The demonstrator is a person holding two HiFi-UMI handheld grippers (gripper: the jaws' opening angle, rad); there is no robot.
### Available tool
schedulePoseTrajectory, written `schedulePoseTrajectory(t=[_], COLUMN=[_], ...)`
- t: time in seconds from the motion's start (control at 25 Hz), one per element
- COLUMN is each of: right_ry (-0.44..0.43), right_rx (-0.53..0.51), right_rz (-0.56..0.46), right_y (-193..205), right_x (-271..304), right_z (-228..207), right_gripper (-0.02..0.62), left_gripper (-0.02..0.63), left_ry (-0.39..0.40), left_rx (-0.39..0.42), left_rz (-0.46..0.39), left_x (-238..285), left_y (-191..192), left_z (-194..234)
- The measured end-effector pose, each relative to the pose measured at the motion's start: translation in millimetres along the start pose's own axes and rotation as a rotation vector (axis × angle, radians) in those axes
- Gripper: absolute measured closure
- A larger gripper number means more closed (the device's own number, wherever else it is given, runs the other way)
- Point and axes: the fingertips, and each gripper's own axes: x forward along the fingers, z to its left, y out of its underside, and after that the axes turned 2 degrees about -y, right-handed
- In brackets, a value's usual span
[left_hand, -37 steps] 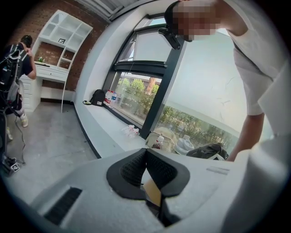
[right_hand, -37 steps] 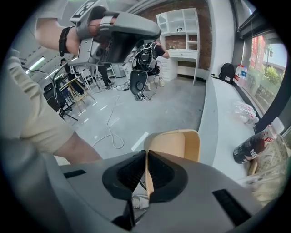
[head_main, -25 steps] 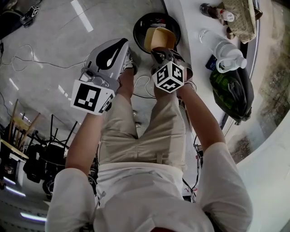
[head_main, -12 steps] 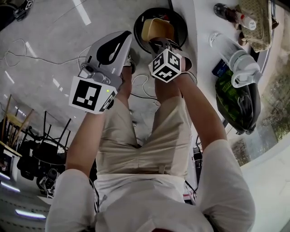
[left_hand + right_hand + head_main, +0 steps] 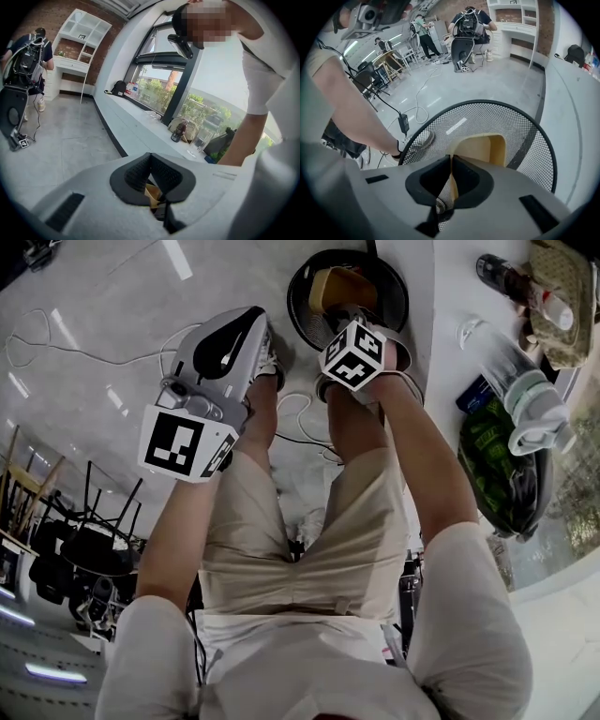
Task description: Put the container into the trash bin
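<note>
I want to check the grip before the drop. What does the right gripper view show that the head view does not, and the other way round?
Right gripper view only: the right gripper with its jaws shut on the container by its thin wall, and the mesh weave of the trash bin. Head view only: the left gripper off to the left of the bin, and the ledge with a clear bottle and a green bag. Both: the container at the bin's open mouth.
</note>
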Motion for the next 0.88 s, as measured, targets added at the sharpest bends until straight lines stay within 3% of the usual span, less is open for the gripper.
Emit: schedulePoseTrajectory(t=[0.24,0.88], right_ry=[-0.028,-0.017], right_rx=[-0.052,-0.061], right_rz=[0.048,0.099], right_y=[7.6,20.2], right_x=[29.8,79.0], right_z=[-1.3,-23.1], right_gripper=[0.575,0.575], left_gripper=[0.589,0.589], left_ry=[-0.011,-0.035], left_rx=[-0.016,-0.021], left_rz=[-0.002,-0.010], left_x=[6.8,16.1], left_y=[15.0,33.9], left_z=[4.7,32.3])
